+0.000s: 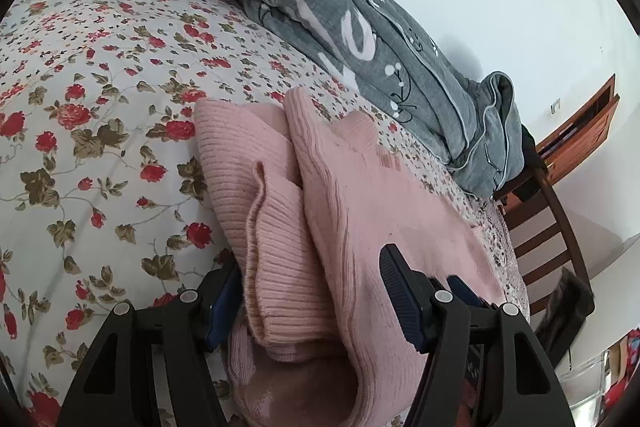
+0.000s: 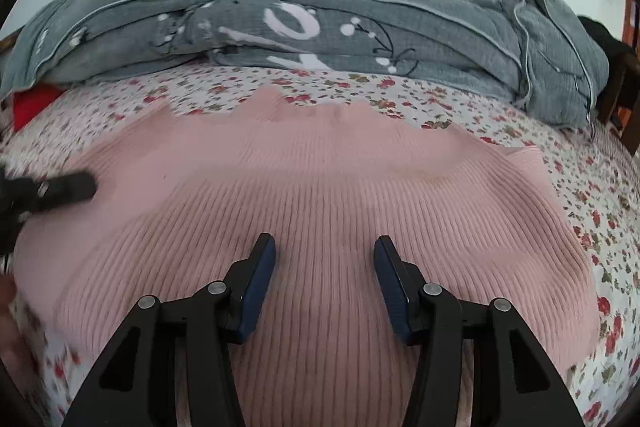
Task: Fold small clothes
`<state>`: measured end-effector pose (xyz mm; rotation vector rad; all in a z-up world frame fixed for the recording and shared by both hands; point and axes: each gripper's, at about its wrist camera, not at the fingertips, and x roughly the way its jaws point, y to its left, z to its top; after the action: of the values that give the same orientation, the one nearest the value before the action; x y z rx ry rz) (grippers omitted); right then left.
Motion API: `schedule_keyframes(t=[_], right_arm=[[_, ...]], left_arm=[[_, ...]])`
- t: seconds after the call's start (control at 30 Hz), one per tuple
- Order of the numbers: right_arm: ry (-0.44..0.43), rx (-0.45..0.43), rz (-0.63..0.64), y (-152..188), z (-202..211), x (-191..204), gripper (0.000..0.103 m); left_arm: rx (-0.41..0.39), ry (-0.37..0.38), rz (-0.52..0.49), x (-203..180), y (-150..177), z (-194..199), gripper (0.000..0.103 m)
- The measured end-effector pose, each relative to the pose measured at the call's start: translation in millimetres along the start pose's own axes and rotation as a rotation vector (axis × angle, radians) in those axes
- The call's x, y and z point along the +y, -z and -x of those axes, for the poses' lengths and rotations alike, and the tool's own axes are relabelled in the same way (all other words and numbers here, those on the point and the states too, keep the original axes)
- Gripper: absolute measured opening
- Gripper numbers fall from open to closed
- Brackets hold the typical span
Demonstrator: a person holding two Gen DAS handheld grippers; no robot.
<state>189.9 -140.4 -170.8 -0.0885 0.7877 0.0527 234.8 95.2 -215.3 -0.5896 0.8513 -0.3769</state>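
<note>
A pink ribbed sweater (image 1: 340, 187) lies on the flowered bed sheet (image 1: 100, 107), with a sleeve and its cuff doubled over its left part. My left gripper (image 1: 308, 283) straddles that bunched fold. Its jaws stand apart, the left finger is half hidden behind the cuff, and the right pad's face is bare. In the right wrist view the sweater (image 2: 320, 179) spreads wide and flat. My right gripper (image 2: 324, 255) hovers open just over its near middle with nothing between the fingers. The left gripper (image 2: 60, 187) shows blurred at the sweater's left edge.
A rumpled grey quilt (image 2: 320, 19) with white letters is piled along the far side of the bed against the wall. A red item (image 2: 32, 103) peeks out at far left. A dark wooden chair (image 1: 548, 227) and a wooden cabinet (image 1: 580, 131) stand past the bed's right end.
</note>
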Motion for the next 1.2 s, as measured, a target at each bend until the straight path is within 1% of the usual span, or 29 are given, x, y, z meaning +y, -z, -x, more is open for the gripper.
schedule_keyframes(t=[0.1, 0.2, 0.27, 0.4, 0.6, 0.77, 1.2], right_arm=[[-0.048, -0.004, -0.024, 9, 10, -8, 0.051], [-0.063, -0.008, -0.035, 15, 17, -10, 0.051], [-0.049, -0.023, -0.031, 20, 21, -6, 0.051], [-0.007, -0.086, 0.005, 33, 24, 2, 0.051], [-0.071, -0.088, -0.032, 32, 24, -9, 0.052], [-0.061, -0.088, -0.020, 33, 24, -6, 0.053], [-0.034, -0.091, 0.001, 34, 24, -1, 0.055]], left_arm=[[0.007, -0.005, -0.002, 0, 0, -2, 0.064], [0.009, -0.013, -0.016, 0, 1, -5, 0.062], [0.006, -0.028, -0.047, -2, 4, -7, 0.062], [-0.023, -0.060, -0.106, -8, 11, -7, 0.062], [-0.048, -0.100, -0.143, -13, 13, -9, 0.064], [-0.062, -0.131, -0.170, -18, 15, -10, 0.066], [-0.068, -0.130, -0.172, -20, 16, -9, 0.066]])
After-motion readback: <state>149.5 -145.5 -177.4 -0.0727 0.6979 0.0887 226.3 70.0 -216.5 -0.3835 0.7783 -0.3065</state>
